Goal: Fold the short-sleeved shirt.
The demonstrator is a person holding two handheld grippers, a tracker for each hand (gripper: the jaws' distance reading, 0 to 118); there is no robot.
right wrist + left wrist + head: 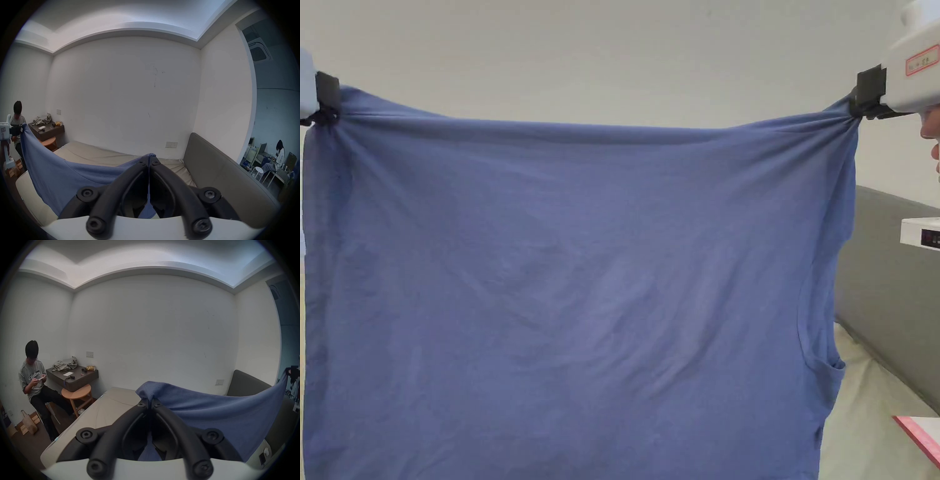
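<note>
Aloft, my left claw [328,112] and right claw [859,106] are pinching the limp, light shirt [581,300] at upper-frame corners, sagging between.

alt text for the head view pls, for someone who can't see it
A blue short-sleeved cotton shirt hangs spread wide in the air, pinched at its top corners by the left gripper and the right gripper, both shut on the cloth. Behind it are a plain white wall, a grey padded headboard and a beige bed sheet.
</note>
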